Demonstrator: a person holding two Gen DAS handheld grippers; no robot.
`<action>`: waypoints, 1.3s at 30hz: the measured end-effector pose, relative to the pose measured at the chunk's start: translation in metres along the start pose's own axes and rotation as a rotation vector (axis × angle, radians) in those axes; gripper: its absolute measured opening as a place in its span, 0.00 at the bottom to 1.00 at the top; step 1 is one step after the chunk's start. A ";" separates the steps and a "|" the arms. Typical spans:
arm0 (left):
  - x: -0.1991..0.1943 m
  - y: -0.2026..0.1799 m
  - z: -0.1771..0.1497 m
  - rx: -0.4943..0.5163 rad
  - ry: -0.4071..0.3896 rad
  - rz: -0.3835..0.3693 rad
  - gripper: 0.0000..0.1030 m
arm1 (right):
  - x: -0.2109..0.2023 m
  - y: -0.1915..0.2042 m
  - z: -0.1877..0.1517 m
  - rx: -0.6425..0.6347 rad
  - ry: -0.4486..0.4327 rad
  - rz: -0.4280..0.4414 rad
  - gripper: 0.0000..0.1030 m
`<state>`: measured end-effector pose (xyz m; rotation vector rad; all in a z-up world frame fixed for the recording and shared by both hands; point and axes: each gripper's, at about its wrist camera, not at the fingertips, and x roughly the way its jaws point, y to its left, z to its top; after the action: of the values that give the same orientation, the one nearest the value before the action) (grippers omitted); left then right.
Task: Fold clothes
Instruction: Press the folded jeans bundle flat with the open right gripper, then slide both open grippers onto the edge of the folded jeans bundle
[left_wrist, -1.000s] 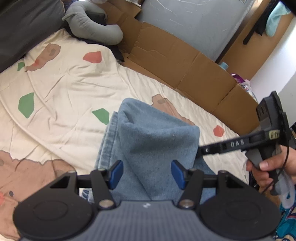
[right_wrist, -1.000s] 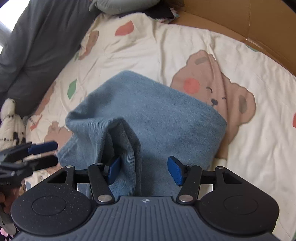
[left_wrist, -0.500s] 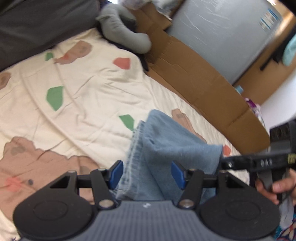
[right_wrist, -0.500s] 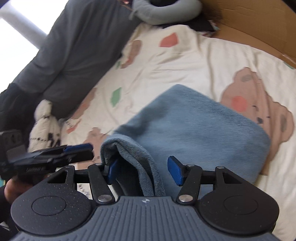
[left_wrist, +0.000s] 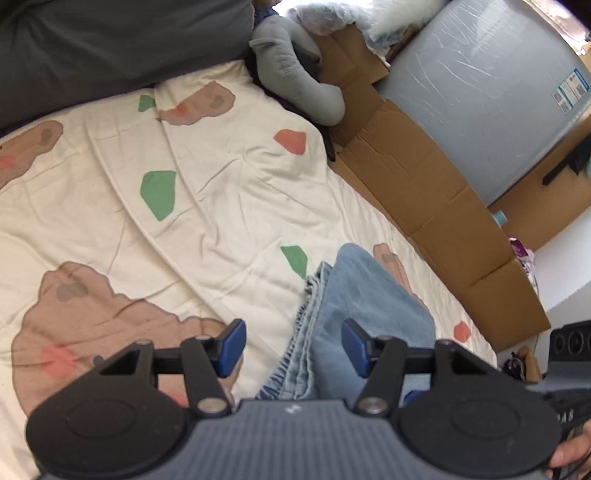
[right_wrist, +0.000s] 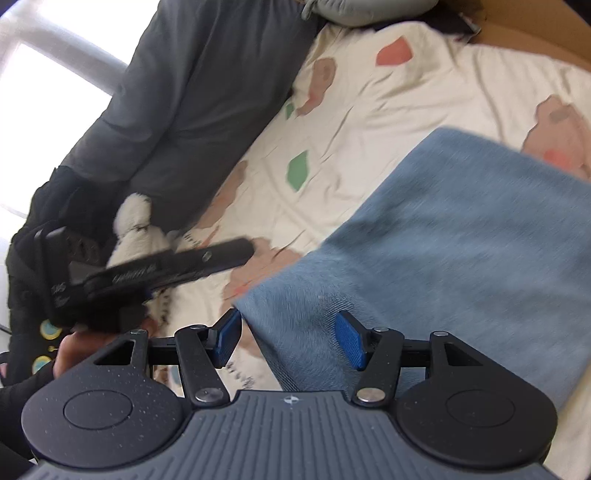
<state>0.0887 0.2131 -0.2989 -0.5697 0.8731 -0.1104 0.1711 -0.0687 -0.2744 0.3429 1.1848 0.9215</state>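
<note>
Folded blue jeans (left_wrist: 362, 306) lie on a cream bear-print bedsheet (left_wrist: 207, 177). My left gripper (left_wrist: 292, 347) hovers open over the jeans' stacked left edge; neither blue pad touches the denim. In the right wrist view the jeans (right_wrist: 461, 236) spread flat to the right. My right gripper (right_wrist: 288, 338) is open above their near corner, pads apart with cloth below the gap. The left gripper (right_wrist: 236, 251) also shows at the left of that view, held by a hand (right_wrist: 74, 350) in a black sleeve.
A dark grey duvet (left_wrist: 110, 44) borders the sheet's far side. A grey bolster (left_wrist: 295, 85), flattened cardboard (left_wrist: 424, 192) and a plastic-wrapped grey mattress (left_wrist: 480, 92) stand beyond the bed edge. A white plush toy (right_wrist: 136, 221) lies by the duvet.
The raised denim fold that stood between the right jaws now lies flat. The left gripper has slid left, so the jeans sit under its right side. Both views swung toward the duvet.
</note>
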 end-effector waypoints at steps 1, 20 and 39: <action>0.001 0.000 -0.002 0.001 0.008 -0.007 0.59 | 0.000 0.001 -0.002 0.003 0.001 0.007 0.61; 0.040 0.010 -0.043 0.009 0.196 -0.125 0.21 | -0.023 -0.078 -0.049 0.232 -0.053 -0.316 0.35; 0.056 -0.005 -0.097 -0.139 0.320 -0.259 0.53 | -0.008 -0.046 -0.110 0.347 -0.040 -0.330 0.32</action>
<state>0.0528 0.1503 -0.3839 -0.8085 1.1192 -0.3868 0.0914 -0.1268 -0.3419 0.4252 1.3177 0.4200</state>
